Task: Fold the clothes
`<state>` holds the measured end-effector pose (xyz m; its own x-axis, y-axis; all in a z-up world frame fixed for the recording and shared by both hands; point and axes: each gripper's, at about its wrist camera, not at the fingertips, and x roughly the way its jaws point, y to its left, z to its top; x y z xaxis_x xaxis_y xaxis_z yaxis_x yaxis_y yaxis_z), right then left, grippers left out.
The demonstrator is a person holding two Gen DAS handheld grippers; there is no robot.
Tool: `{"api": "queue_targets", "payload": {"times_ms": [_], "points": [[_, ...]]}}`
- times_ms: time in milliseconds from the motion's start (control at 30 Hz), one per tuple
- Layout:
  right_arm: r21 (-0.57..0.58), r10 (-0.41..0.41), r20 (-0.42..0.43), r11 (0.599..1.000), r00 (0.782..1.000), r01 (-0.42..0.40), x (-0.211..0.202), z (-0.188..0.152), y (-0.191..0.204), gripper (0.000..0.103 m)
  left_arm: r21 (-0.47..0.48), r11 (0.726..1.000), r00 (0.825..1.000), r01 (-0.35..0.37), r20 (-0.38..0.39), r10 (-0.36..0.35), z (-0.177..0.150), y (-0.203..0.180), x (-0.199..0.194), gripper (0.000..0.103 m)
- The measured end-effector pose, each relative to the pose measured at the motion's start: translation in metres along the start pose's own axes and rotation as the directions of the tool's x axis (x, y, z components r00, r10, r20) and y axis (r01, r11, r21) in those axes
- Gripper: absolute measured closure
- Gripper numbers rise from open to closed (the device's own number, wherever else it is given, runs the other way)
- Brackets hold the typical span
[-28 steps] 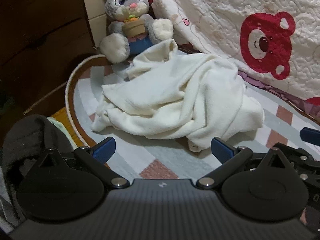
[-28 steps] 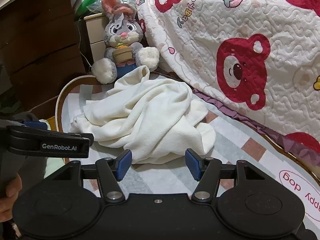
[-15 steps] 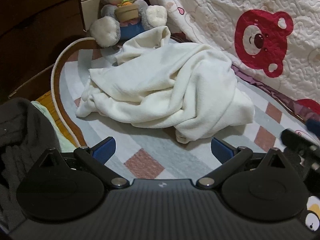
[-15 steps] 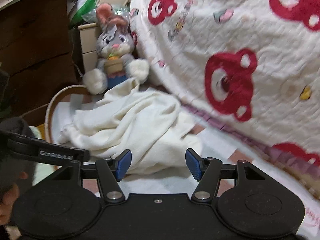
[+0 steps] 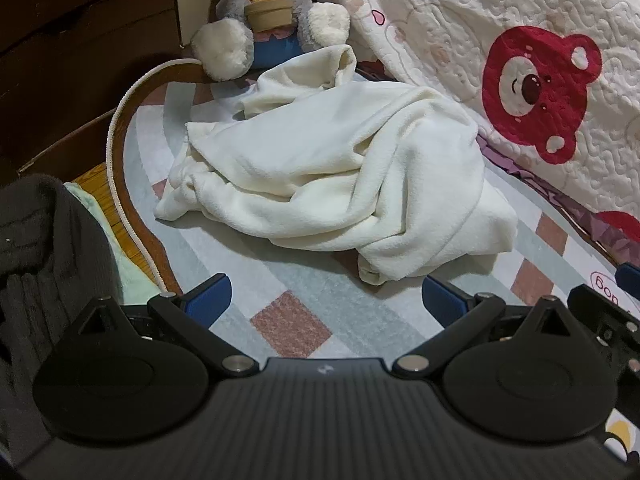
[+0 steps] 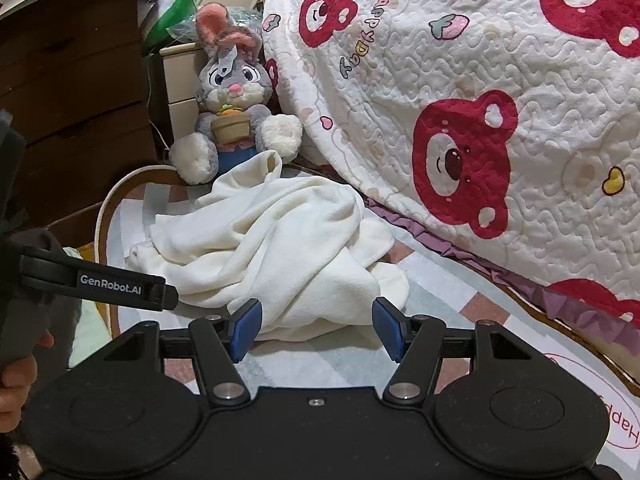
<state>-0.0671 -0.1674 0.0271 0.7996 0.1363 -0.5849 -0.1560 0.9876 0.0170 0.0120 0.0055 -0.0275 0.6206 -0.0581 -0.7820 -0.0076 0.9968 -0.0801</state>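
The left tongs are spread wide and empty, hanging just short of the near edge of the cream fleece garment, and the right tongs are likewise spread with nothing between them, their blue pads flanking the garment's nearest fold without clearly gripping it; that readiness suggests both are lining up for a first grasp, probably to pull the heap flat before any folding can begin. The garment lies crumpled in a mound on the checked rug, so no hem, sleeve or collar can be told apart with certainty. One raised corner of the garment leans against the plush rabbit sitting just behind it, which may snag when the cloth is drawn out. Beside the garment on the right-tongs side, the bear-print quilt hangs down close to it, limiting room to spread that way. On the opposite side of the garment, beyond the rug's edge, sits a dark knitted item
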Motion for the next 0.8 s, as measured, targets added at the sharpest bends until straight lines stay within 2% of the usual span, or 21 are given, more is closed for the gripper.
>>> {"api": "queue_targets", "payload": {"times_ms": [800], "points": [[-0.001,0.012,-0.023,1.000,1.000,-0.012,0.0019,-0.0012,0.0001,0.034,-0.003,1.000,1.000,-0.007,-0.022,0.007,-0.0030,0.0023,0.0048,0.000]]}}
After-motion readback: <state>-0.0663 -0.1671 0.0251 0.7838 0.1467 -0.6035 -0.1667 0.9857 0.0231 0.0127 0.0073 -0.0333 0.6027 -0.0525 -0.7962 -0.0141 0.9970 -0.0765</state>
